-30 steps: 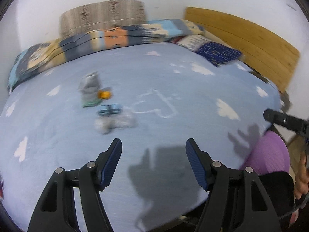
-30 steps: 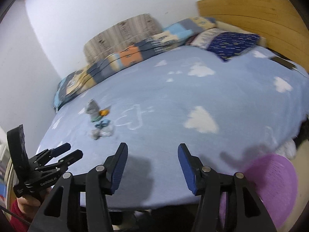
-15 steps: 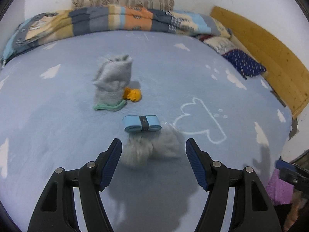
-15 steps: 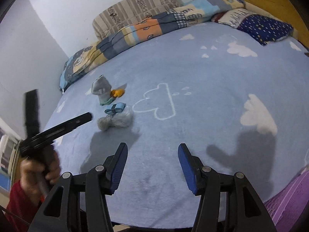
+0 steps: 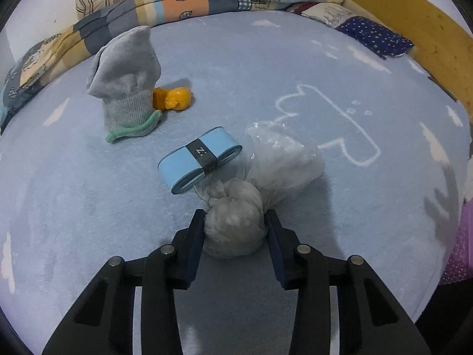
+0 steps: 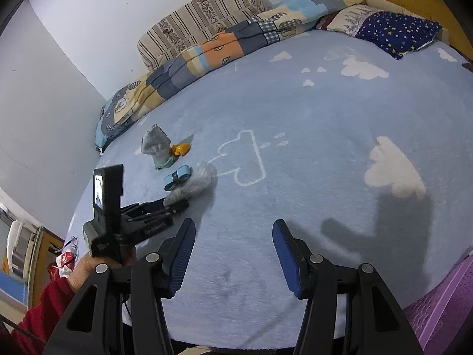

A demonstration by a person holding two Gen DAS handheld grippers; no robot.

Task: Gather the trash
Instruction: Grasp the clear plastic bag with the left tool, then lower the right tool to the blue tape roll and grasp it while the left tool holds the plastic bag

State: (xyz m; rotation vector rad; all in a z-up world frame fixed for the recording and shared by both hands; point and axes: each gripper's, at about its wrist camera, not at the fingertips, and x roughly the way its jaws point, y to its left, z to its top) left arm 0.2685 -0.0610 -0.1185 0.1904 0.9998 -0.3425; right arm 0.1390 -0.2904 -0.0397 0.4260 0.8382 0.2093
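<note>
A clear plastic bag (image 5: 283, 162) stuffed with whitish waste lies on the blue cloud-print bed sheet (image 5: 295, 74). Its knotted, balled end sits between the fingers of my left gripper (image 5: 235, 216), whose jaws are closing, and both pads touch it. In the right wrist view the left gripper (image 6: 174, 201) reaches onto the bag (image 6: 198, 182) from the left, held by a hand in a red sleeve (image 6: 38, 304). My right gripper (image 6: 233, 224) hovers open over bare sheet near the bed's front edge, with nothing between its fingers.
Just beyond the bag lie a folded light-blue band (image 5: 198, 155), a grey sock (image 5: 127, 80) and a small orange object (image 5: 174, 99). A patchwork quilt (image 5: 177, 3), a starry pillow (image 5: 375, 35) and a wooden headboard (image 5: 414, 14) border the bed. A purple container (image 6: 443, 304) stands at lower right.
My left gripper moved forward and down to the plastic bag and its jaws narrowed around the bag's balled end. The right gripper dipped toward the sheet early on, then stayed open and still.
</note>
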